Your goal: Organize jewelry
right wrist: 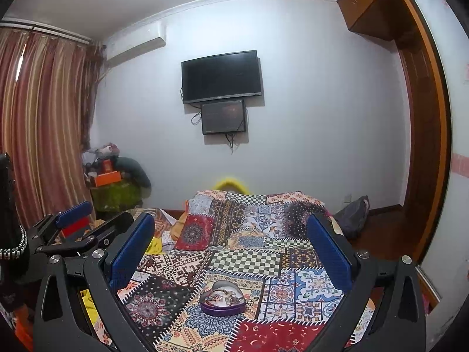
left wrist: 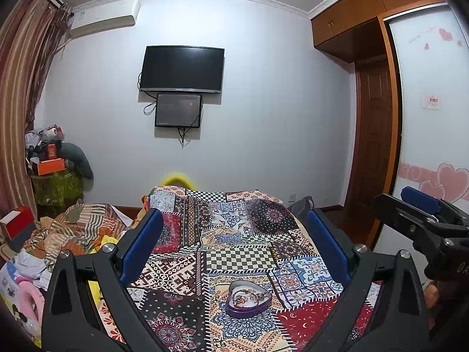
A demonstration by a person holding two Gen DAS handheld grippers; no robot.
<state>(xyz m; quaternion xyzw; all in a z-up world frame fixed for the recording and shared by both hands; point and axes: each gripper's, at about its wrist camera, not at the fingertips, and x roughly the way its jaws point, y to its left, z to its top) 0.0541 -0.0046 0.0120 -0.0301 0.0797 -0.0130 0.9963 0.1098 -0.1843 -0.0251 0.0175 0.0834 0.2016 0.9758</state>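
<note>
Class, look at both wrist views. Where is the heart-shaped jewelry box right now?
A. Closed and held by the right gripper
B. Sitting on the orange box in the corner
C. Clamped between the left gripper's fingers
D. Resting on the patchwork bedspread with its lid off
D: the heart-shaped box rests open on the patchwork bedspread, with jewelry visible inside it, while the left gripper and right gripper are both spread wide and hold nothing.

No legible text found. Pink lettering on the wardrobe door (left wrist: 422,94) and the small red-and-white sticker (left wrist: 433,101) are too blurred to read.
</note>
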